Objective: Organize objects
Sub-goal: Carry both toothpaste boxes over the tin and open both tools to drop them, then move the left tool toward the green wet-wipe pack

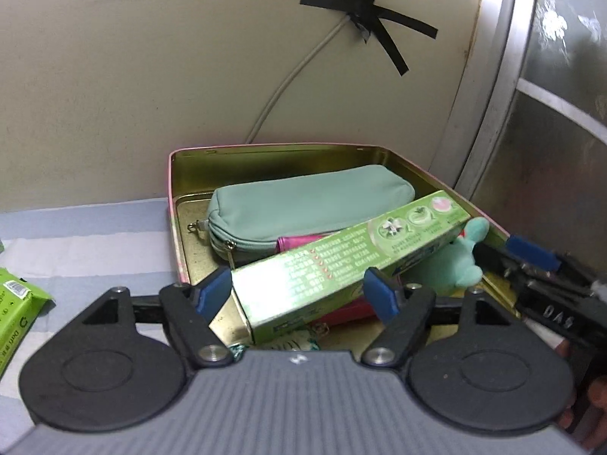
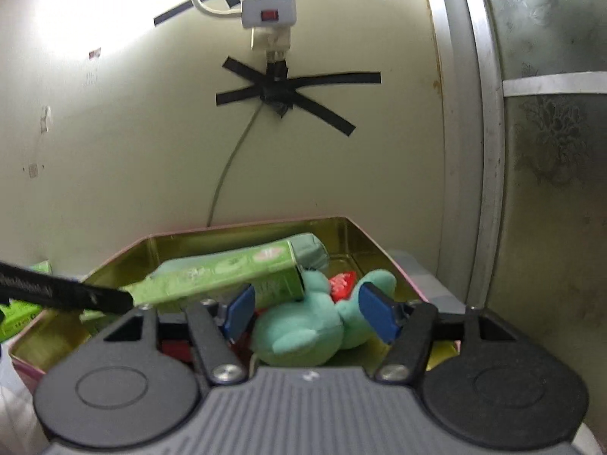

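An open tin [image 1: 265, 155] with a gold inside and pink rim stands against the wall. In it lie a teal zip pouch [image 1: 303, 201], a long green carton [image 1: 341, 261] lying slantwise, and a teal plush toy [image 2: 299, 330]. My left gripper [image 1: 297, 294] hangs over the tin's near edge, open. The carton's near end sits between its blue pads without being pressed. My right gripper [image 2: 307, 314] is shut on the plush toy, low inside the tin at the right. One of its fingers [image 1: 531, 254] shows beside the plush toy [image 1: 463, 261] in the left wrist view.
The tin [image 2: 341, 223] also holds a pink item [image 1: 299, 242] and a red one [image 2: 343, 282]. A green packet [image 1: 19, 303] lies on the striped cloth [image 1: 76, 246] at left. A metal-framed glass door [image 1: 493, 94] stands close on the right. A taped cable and power strip [image 2: 269, 11] hang on the wall.
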Available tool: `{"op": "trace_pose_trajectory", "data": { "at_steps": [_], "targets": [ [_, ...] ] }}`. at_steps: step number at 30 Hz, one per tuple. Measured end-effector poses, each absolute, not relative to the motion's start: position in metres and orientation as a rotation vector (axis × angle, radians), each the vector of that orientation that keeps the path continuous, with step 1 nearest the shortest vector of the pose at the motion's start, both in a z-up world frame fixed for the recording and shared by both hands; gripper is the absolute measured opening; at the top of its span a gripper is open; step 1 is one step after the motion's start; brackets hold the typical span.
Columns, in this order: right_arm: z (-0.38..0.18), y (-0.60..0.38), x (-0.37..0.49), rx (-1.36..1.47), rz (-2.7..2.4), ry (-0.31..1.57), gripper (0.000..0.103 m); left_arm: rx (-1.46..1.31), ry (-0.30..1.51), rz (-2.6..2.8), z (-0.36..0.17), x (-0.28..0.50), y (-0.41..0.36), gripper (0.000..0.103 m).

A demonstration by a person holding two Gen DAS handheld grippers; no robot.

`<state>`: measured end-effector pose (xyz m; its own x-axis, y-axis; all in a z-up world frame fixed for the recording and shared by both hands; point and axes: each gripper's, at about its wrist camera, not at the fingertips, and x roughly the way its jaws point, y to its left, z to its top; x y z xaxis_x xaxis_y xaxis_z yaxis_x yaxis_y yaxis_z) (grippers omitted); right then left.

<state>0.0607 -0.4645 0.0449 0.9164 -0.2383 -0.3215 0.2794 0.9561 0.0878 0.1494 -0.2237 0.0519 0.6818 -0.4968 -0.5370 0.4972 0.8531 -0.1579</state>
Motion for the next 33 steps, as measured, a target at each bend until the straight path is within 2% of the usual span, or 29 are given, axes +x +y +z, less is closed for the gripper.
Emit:
{"op": "trace_pose_trajectory", "data": {
  "at_steps": [5, 9, 23, 27, 33],
  "targets": [
    [0.051, -0.457, 0.047, 0.148, -0.256, 0.279, 0.064, 0.008, 0.59, -0.557, 0.057, 0.136, -0.224, 0.078],
    [0.057, -0.452, 0.042, 0.165, -0.25, 0.268, 0.069, 0.029, 0.565, -0.562, 0.066, 0.118, -0.222, 0.078],
    [0.044, -0.437, -0.024, 0.386, -0.263, 0.252, 0.07, 0.111, 0.519, -0.526, 0.068, 0.043, -0.2, 0.079],
    [0.035, -0.43, -0.035, 0.435, -0.239, 0.309, 0.071, 0.116, 0.528, -0.506, 0.062, 0.03, -0.188, 0.079],
    [0.017, -0.409, -0.02, 0.41, -0.171, 0.508, 0.071, 0.153, 0.572, -0.444, 0.042, 0.024, -0.165, 0.08]
  ]
}}
